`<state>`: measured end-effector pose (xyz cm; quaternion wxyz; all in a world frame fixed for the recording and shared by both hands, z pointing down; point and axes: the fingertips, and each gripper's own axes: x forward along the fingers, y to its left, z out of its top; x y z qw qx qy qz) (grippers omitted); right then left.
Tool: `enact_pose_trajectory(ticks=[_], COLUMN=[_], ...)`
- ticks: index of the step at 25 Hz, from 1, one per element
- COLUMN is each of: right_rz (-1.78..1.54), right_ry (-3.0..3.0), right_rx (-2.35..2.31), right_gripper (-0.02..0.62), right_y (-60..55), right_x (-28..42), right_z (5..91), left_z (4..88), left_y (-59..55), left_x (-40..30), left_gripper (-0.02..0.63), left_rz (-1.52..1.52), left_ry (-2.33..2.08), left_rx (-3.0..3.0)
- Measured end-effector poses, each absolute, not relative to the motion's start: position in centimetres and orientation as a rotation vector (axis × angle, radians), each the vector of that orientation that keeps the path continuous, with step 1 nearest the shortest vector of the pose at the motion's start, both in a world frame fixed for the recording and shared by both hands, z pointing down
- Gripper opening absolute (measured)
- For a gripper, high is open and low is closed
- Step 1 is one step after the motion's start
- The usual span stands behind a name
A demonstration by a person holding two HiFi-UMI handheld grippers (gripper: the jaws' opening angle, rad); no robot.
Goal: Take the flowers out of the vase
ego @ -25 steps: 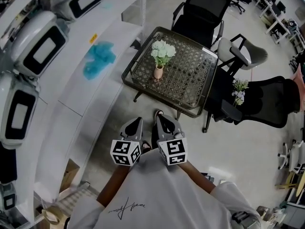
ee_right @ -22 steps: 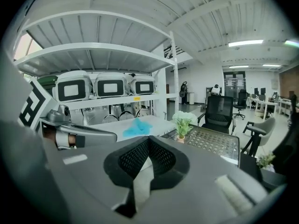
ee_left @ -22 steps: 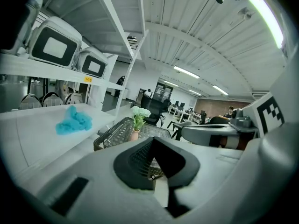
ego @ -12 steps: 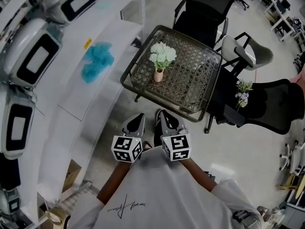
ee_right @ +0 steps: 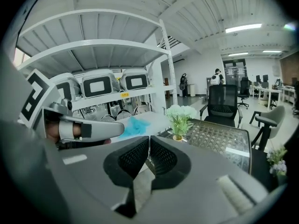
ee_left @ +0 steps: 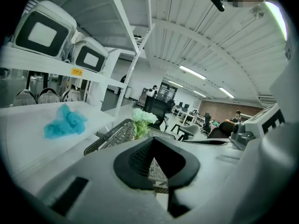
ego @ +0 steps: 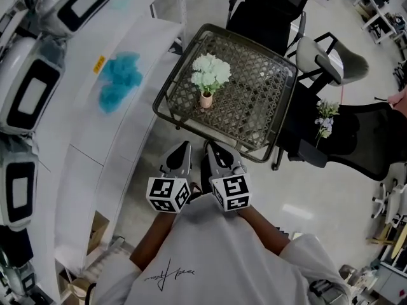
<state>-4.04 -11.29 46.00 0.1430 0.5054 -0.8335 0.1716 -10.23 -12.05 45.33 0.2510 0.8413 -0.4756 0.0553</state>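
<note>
Flowers (ego: 210,74), white and pale green, stand upright in a small pinkish vase (ego: 206,100) on the wire-mesh tabletop (ego: 257,103), well ahead of both tongs and untouched. The left tongs (ego: 184,146) and right tongs (ego: 210,145) sit side by side, just short of the tabletop's near edge. Each has its jaws pressed together with nothing between them. A blue cloth (ego: 117,81) lies on the white shelf (ego: 89,145), ahead and to the left of the left tongs.
</note>
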Motion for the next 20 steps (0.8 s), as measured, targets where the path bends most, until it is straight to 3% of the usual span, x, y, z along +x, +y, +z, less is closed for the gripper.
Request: enact_pose_trajectory(ticks=[20], right_rz=[0.590], right_ry=[-2.362], right_rx=[1.494], right_gripper=[0.041], right_y=[-18.8], right_x=[-3.2], right_z=[50.7], left_z=[49.1], left_y=[-17.1], left_x=[-10.1], left_gripper=[0.003], left_rz=[0.205], left_ry=[-1.233], left_rx=[2.180])
